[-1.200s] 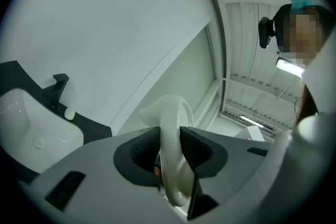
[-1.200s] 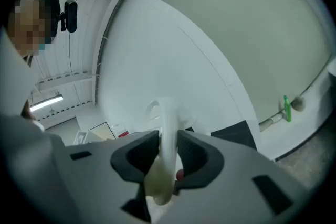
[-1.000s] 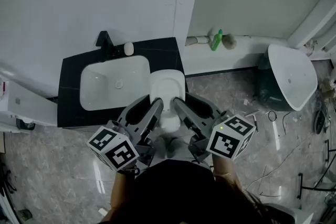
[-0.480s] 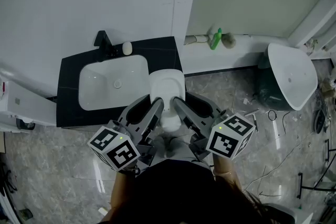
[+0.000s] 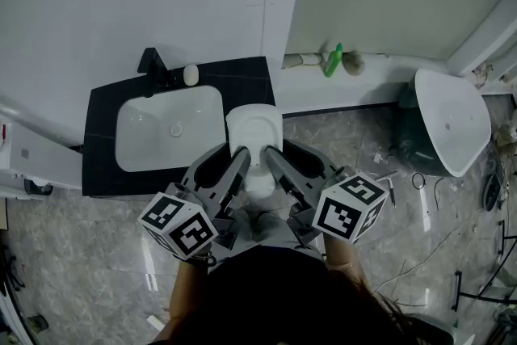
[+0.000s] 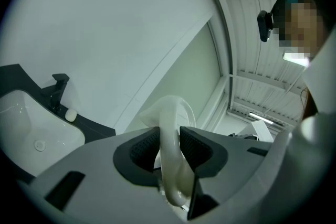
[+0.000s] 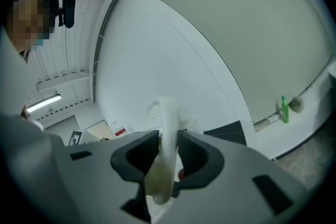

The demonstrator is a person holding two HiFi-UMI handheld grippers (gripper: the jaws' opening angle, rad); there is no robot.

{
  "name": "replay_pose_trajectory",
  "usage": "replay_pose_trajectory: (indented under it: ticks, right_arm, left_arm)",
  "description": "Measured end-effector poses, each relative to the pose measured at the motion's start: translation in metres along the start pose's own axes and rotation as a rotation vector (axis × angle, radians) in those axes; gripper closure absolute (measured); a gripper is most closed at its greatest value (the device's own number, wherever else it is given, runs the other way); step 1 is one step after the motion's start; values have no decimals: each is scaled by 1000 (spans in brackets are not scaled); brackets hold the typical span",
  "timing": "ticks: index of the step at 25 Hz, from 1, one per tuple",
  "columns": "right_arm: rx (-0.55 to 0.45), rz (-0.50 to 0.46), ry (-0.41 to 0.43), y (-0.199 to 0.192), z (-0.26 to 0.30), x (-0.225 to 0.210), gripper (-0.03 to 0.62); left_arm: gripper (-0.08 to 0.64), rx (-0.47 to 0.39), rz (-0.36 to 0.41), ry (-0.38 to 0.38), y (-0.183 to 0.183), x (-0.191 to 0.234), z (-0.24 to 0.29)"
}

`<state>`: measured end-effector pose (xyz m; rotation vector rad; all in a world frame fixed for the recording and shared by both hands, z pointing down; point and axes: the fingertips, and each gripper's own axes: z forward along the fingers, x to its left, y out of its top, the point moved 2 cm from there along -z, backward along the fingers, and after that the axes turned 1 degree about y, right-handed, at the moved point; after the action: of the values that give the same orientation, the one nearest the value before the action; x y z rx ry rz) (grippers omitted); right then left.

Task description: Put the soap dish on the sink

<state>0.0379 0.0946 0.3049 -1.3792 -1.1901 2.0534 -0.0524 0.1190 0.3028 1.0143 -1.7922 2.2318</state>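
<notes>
Pinching the soap dish [image 5: 254,129] as before, left hand-held gripper [image 6: 169,136] and right hand-held gripper [image 7: 168,139] hover beside the sink [image 5: 166,129]

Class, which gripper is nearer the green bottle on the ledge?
Right. The right gripper sits below-left of the green bottle; the left gripper lies farther left.

One sink [image 5: 141,143], set in one black counter [image 5: 252,82]. Behind the sink: one faucet [image 5: 151,64] and one white oval lump [image 5: 191,74]. Right of the sink: one soap dish [image 5: 254,128], one left hand-held gripper [image 5: 241,161], one right hand-held gripper [image 5: 272,159], one green bottle [image 5: 333,61], and farthest off one loose white basin [image 5: 452,121].
</notes>
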Motion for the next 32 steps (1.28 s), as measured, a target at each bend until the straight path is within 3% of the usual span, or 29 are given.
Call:
replay_pose_trajectory:
  ticks: [5,15,28,32]
  right_arm:
    - [30,-1,4,2,11,-23,479]
    - [69,20,-8,4,65,-58,477]
    - [25,11,-76,17,82,-60,477]
    - [22,25,-85,26,107,-87,479]
  left_arm:
    - [437,26,44,37,-3,11,21]
    - [437,44,-15,68,3,67,53]
    - [437,88,-30,-6,21,82,67]
    - [437,91,-43,3,27,107,95]
